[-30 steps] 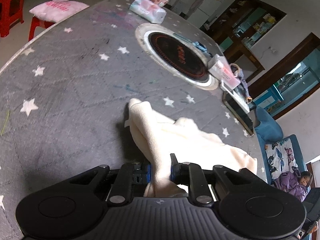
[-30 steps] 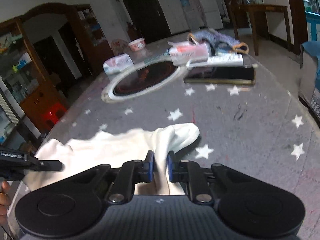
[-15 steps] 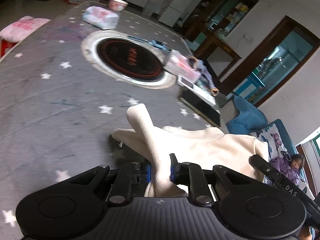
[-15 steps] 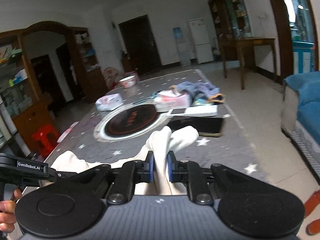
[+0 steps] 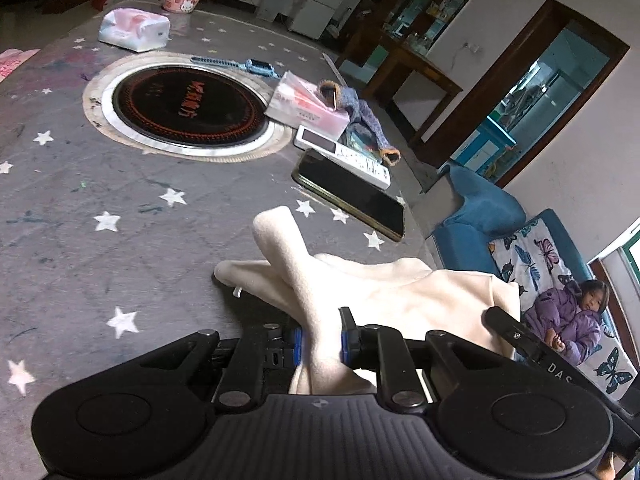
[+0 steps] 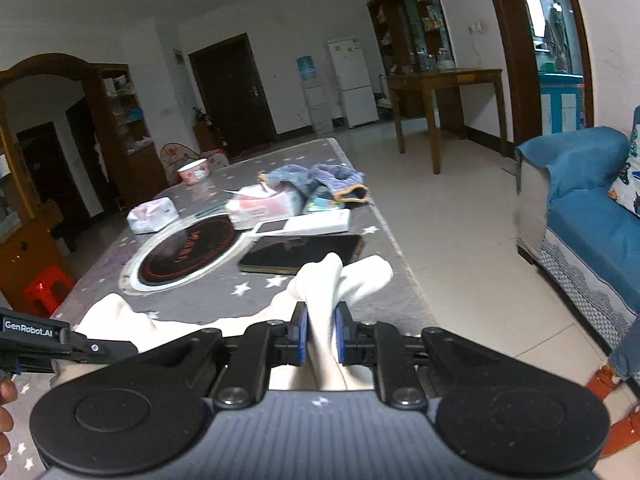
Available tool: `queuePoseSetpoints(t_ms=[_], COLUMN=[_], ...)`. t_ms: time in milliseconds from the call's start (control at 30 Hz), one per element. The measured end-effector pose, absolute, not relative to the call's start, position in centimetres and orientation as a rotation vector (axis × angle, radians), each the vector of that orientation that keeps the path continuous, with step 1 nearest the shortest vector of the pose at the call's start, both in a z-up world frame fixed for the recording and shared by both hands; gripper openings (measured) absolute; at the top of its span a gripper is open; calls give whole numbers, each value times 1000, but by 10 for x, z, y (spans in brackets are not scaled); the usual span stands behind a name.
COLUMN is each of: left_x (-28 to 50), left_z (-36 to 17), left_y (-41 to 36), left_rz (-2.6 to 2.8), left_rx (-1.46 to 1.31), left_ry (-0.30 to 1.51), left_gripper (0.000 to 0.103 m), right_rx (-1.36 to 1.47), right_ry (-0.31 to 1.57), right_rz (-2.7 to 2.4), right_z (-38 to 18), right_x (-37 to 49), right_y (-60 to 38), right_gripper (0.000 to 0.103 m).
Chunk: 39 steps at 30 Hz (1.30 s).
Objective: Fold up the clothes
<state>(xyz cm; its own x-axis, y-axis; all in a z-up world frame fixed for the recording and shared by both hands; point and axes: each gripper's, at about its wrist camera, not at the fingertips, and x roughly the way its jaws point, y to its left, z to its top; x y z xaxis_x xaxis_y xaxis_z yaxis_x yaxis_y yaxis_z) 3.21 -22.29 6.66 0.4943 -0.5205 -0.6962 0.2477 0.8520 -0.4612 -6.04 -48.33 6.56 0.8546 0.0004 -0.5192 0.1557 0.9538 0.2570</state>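
Observation:
A cream garment is held between both grippers over the grey star-patterned table. My left gripper is shut on a bunched fold of it; a cuff-like end sticks up past the fingers. My right gripper is shut on another fold of the same cream garment, whose two rounded ends poke out ahead of the fingers. The cloth sags between the two grips, and its left part rests on the table. The right gripper's black body shows at the right edge of the left wrist view.
On the table lie a round induction hob, a black tablet, a white remote, tissue packs, a blue knit item and a pink bowl. A blue sofa stands right, where a child sits.
Both grippers carried the garment to the right along the table and lifted it; the tablet and table end came closer, and the right gripper now looks more level across the room.

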Motion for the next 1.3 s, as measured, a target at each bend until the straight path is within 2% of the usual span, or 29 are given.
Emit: queuePoseSetpoints(t_ms=[300, 400, 600, 800, 1100, 1300], left_x=[36, 37, 38, 38, 33, 30], left_z=[49, 45, 33, 25, 26, 28], left_y=[-233, -232, -225, -220, -216, -213], left_rz=[-459, -446, -419, -428, -453, -444], left_rx=[-258, -242, -218, -221, -203, -189], left_ry=[994, 1005, 1038, 1055, 1056, 1059], left_gripper=[18, 21, 29, 28, 26, 30], right_rx=[306, 311, 292, 287, 230, 189], right_ry=[580, 599, 619, 623, 671, 723], right_rz=[-122, -130, -182, -163, -122, -118], right_z=[45, 39, 33, 31, 22, 15], right_x=[-56, -54, -52, -53, -48, -48], right_y=[-499, -501, -503, -497, -478, -473], right_gripper=[12, 13, 22, 26, 27, 31])
